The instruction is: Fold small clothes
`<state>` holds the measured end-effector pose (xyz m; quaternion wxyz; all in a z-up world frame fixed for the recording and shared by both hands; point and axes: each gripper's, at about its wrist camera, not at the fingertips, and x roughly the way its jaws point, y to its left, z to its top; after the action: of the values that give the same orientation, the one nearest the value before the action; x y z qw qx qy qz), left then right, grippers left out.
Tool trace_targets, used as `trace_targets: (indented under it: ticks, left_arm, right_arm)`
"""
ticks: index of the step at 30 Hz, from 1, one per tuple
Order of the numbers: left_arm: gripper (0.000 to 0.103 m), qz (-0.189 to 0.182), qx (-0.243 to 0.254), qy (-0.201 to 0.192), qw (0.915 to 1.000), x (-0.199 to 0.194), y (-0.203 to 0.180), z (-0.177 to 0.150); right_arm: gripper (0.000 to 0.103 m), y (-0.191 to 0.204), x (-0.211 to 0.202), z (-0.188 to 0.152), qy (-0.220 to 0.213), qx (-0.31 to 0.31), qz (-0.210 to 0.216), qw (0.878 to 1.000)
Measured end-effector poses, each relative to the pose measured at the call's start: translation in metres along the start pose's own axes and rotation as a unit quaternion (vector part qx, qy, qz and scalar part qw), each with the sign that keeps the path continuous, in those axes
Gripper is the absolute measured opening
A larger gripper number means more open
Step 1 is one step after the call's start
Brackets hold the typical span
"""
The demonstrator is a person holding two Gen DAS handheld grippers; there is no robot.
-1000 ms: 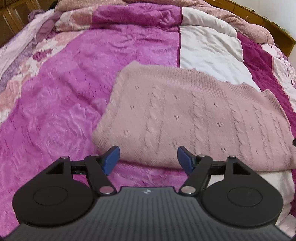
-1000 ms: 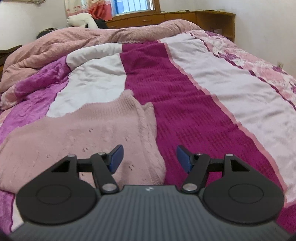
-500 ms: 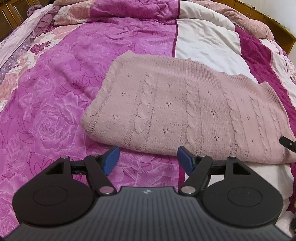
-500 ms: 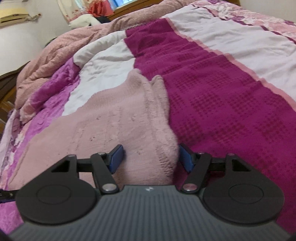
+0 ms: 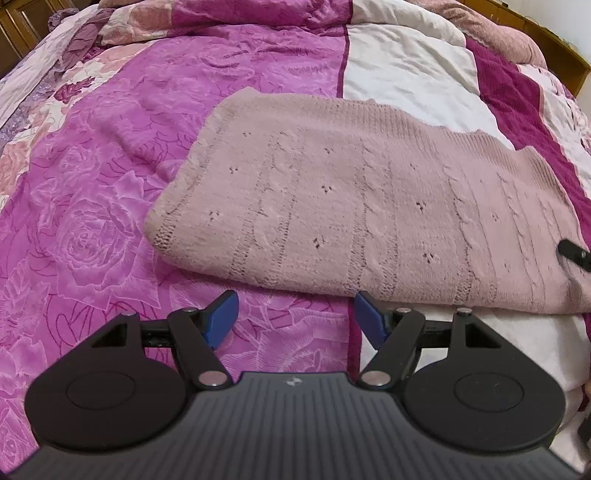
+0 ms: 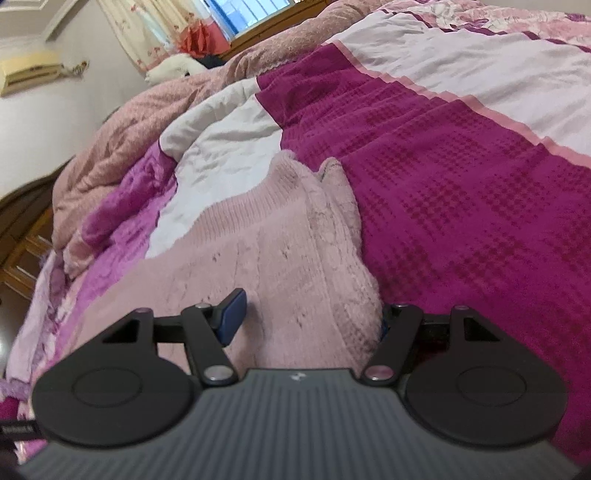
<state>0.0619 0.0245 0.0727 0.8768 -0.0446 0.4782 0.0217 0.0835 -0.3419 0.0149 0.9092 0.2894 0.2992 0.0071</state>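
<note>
In the right wrist view the sweater (image 6: 280,266) bulges over the right gripper (image 6: 310,314) so its right-side pad is almost fully hidden; can't tell if that pad touches the knit. The near part of the sweater goes under the gripper body, not visible. In the left wrist view the sweater's right end is cut by the frame edge. A dark piece (image 5: 574,253) shows at that edge, mostly cut off. The window (image 6: 255,14) is cropped by the top edge, and the white thing (image 6: 173,68) below it is too small and blurred to identify.
</note>
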Motion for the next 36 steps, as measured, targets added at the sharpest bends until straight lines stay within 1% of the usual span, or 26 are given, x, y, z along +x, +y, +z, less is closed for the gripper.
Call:
trace_targets:
  ticks: [6, 8, 9, 10, 11, 14, 19, 23, 26, 28, 30, 33, 36]
  left_arm:
    - [0.076, 0.004, 0.0, 0.007, 1.0, 0.004, -0.002, -0.003]
    - [0.076, 0.002, -0.001, 0.008, 1.0, 0.005, -0.002, -0.003]
    - [0.076, 0.002, 0.001, 0.008, 1.0, 0.005, -0.002, -0.004]
    - [0.076, 0.002, 0.002, 0.006, 1.0, 0.004, -0.001, -0.004]
    - [0.076, 0.004, 0.004, 0.004, 1.0, 0.003, -0.001, -0.003]
    - [0.076, 0.008, 0.005, -0.001, 1.0, 0.001, 0.0, -0.003]
    - [0.076, 0.0, -0.006, 0.003, 1.0, 0.0, 0.004, -0.003]
    - [0.076, 0.002, -0.007, 0.003, 1.0, -0.001, 0.006, -0.003]
    - [0.076, -0.001, -0.005, 0.007, 1.0, 0.0, 0.006, -0.003]
    - [0.076, -0.003, -0.005, 0.007, 1.0, 0.0, 0.006, -0.003]
    - [0.076, -0.002, -0.001, 0.004, 1.0, -0.002, 0.007, -0.003]
    - [0.076, 0.007, 0.005, -0.005, 1.0, -0.004, 0.011, -0.001]
    - [0.076, 0.014, 0.0, -0.011, 0.9998, -0.007, 0.02, 0.004]
  right_arm:
    - [0.067, 0.0, 0.01, 0.006, -0.016, 0.018, 0.017, 1.0]
    - [0.057, 0.001, 0.014, 0.006, -0.023, 0.015, 0.014, 1.0]
    - [0.046, 0.002, 0.016, 0.006, -0.023, 0.009, 0.006, 1.0]
    - [0.037, 0.002, 0.016, 0.005, -0.023, 0.005, 0.001, 1.0]
    - [0.036, 0.001, 0.017, 0.005, -0.022, 0.006, 0.002, 1.0]
    - [0.035, -0.002, 0.017, 0.006, -0.021, 0.015, 0.01, 1.0]
    - [0.038, -0.008, 0.019, 0.006, -0.019, 0.045, 0.019, 0.999]
    - [0.038, -0.009, 0.02, 0.007, -0.017, 0.054, 0.019, 0.998]
    - [0.038, -0.011, 0.019, 0.01, -0.013, 0.077, 0.024, 0.997]
    - [0.036, -0.013, 0.018, 0.012, -0.011, 0.087, 0.028, 0.996]
    - [0.029, -0.013, 0.016, 0.013, -0.01, 0.086, 0.03, 0.996]
    - [0.028, -0.009, 0.013, 0.016, -0.011, 0.074, 0.03, 0.997]
    - [0.028, -0.003, 0.01, 0.019, -0.012, 0.067, 0.027, 0.997]
